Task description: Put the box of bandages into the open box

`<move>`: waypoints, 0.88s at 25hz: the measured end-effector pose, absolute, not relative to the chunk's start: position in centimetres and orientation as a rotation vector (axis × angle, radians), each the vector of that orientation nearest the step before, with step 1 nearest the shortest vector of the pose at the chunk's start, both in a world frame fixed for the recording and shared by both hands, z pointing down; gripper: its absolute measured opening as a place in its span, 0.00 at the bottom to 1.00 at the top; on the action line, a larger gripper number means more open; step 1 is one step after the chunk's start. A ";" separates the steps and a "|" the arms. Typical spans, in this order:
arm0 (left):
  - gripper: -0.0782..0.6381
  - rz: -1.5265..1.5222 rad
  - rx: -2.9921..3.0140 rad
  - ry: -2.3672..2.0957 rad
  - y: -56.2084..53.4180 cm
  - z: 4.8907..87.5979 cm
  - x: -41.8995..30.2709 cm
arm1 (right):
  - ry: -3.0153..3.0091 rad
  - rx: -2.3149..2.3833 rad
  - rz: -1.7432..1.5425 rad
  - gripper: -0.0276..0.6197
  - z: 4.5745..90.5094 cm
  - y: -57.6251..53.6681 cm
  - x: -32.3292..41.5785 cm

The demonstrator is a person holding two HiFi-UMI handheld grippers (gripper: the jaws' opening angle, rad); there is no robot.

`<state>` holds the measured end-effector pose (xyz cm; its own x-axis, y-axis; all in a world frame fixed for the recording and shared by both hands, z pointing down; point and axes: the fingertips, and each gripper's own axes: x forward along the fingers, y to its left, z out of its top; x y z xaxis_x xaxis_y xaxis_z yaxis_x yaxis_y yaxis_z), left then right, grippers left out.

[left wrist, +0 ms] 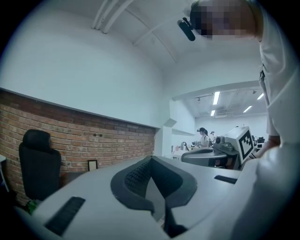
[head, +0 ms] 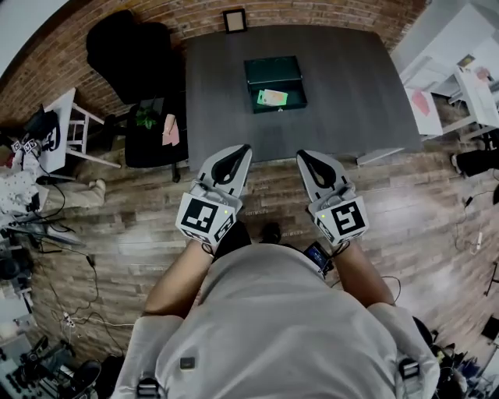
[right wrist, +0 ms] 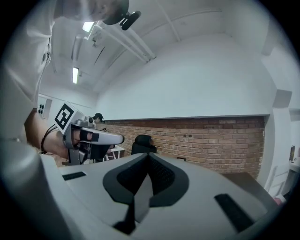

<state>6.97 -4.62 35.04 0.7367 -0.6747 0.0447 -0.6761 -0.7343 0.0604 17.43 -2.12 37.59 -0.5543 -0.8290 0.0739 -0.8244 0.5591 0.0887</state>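
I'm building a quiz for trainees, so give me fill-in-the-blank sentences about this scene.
1. The small light green box lies ___ the open dark green box on the dark grey table.
2. The left gripper and right gripper both have their jaws ___, with nothing between them.
3. The wall behind the table is made of ___.
Missing words: inside; shut; brick.

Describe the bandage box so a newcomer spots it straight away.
Find the dark grey table by the brick wall. Near its middle sits a dark green open box, and the bandage box lies inside it. It is the only pale, light-green thing there, far brighter than the box around it.
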 end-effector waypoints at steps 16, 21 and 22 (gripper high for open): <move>0.13 0.023 2.911 -1.050 2.9 33.7 2.2 | -2.696 1.473 -0.075 0.08 35.9 5.5 12.4; 0.13 0.005 2.909 -1.027 5.9 33.7 -3.1 | -2.678 1.508 -0.091 0.07 35.3 8.7 7.8; 0.13 0.000 2.915 -1.022 6.6 33.6 -4.0 | -2.673 1.516 -0.092 0.07 35.3 9.4 7.0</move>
<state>-3.97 6.59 33.59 0.7812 -0.6240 0.0176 -0.6240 -0.7798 0.0498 6.98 9.40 35.31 -0.5119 -0.8586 0.0288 -0.8545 0.5123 0.0854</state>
